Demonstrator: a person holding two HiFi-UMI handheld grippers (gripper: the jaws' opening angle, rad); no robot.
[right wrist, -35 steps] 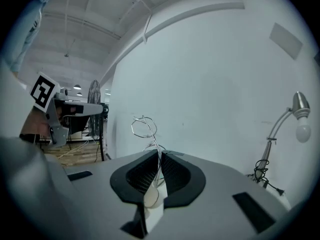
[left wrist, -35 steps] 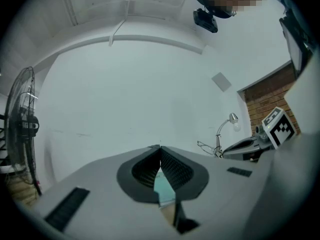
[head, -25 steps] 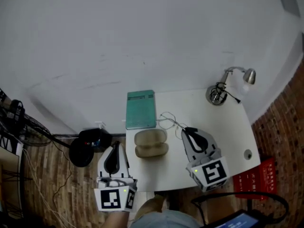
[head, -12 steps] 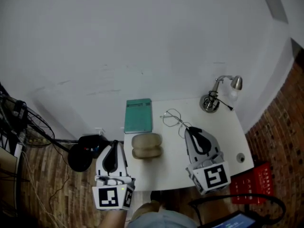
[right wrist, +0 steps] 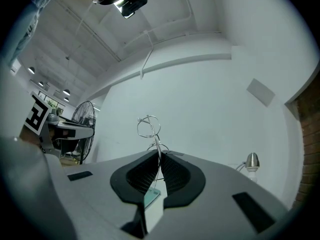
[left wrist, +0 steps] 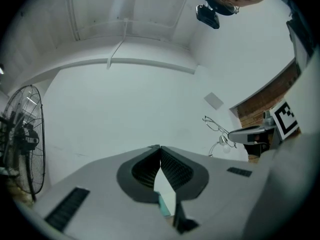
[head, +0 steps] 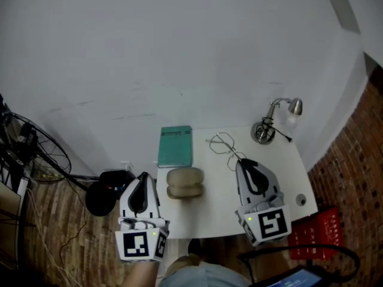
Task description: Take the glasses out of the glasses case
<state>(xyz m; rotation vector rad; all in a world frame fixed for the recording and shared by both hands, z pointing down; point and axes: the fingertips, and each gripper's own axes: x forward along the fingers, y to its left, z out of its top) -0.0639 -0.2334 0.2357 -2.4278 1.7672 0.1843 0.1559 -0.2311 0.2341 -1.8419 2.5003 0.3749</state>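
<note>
Fingertips [right wrist: 145, 166], right gripper [right wrist: 159, 152], pinch glasses [right wrist: 148, 126] temple (lenses beyond).

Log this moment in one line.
right gripper: shut on glasses | left gripper: shut, empty | glasses case: open on table

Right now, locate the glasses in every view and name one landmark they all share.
Head view: glasses right of centre, at the tip of the right gripper.
Left gripper view: glasses at right, against the white wall.
Right gripper view: glasses at centre, standing up from the shut jaws.
Shared landmark: the desk lamp.
</note>
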